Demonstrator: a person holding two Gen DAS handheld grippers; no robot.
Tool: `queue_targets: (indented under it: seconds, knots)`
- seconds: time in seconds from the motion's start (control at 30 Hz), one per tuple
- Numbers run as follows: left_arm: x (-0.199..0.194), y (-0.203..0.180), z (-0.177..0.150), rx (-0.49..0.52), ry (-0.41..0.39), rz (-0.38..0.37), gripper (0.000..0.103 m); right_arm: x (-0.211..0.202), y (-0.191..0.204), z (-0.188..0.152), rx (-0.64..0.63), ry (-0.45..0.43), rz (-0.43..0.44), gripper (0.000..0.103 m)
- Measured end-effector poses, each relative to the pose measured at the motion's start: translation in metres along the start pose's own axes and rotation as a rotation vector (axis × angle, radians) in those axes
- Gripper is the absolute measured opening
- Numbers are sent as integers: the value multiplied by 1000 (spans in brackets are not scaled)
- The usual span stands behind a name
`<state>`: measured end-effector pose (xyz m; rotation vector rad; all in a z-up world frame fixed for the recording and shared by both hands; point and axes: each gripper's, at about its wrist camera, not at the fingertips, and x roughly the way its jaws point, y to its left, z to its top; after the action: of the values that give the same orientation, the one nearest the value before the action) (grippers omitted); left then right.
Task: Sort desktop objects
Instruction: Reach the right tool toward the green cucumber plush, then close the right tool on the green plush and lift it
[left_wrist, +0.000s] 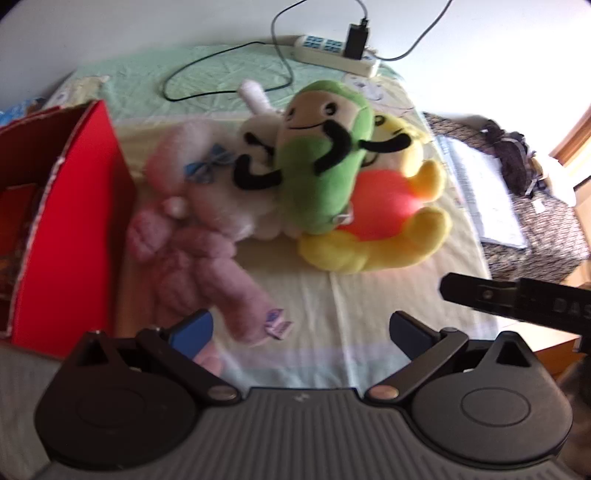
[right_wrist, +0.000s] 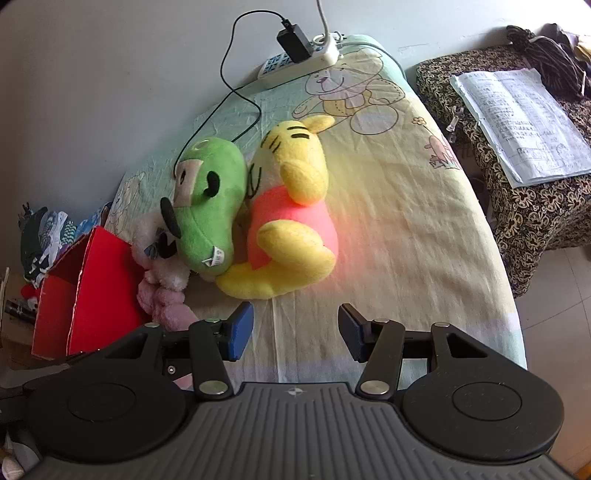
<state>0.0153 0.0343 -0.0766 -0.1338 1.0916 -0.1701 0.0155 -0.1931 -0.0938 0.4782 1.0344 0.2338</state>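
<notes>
Left tool: spread wide, nothing between the blue pads; hovers over the near desk edge, pink toy's foot just ahead of the left pad.
Right tool: spread wide, empty; above bare cloth, just short of the yellow toy's foot. Seen also in the left view as a black bar at right, letters "DAS" legible on it.
Pink toy: lying flat beside the red box, small tag at the foot, print unreadable.
White toy: behind the pink one, blue bow at its side, black limbs.
Green toy: on top of the pile, leaning on white and yellow; white tag at its lower end, print too small to read.
Yellow toy: red shirt, on its side, touching the green one.
Red box: at the desk's left edge, open.
Power strip: far edge, black charger plugged in, cable looping over the cloth.
Papers: on a patterned seat right of the desk, text unreadable.
</notes>
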Motion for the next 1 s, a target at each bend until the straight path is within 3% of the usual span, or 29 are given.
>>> queue_targets:
  seconds: [0.13,0.27,0.37,0.5,0.6,0.67,0.77,1.0]
  knots:
    - [-4,-8,6,29,-96,-58,100,-2,-12,11,41,-31,33,55]
    - [-9,-12,20,69,-150,-82,93,-4,-16,27,37,-77,63,56]
    - [-9,-23,24,148,-210,-52,85,-4,-16,37,33,-108,115,56]
    - [-5,-20,42,142,-212,-59,79,2,-16,51,18,-139,124,56]
    - [-9,-24,48,169,-240,-118,79,3,-17,56,23,-150,228,56]
    - [-11,-29,49,185,-279,-90,81,5,-9,60,4,-152,279,56]
    - [1,-23,53,180,-272,-47,81,11,11,64,-85,-160,303,56]
    - [28,-10,63,179,-220,-67,87,52,41,79,-151,-83,254,59]
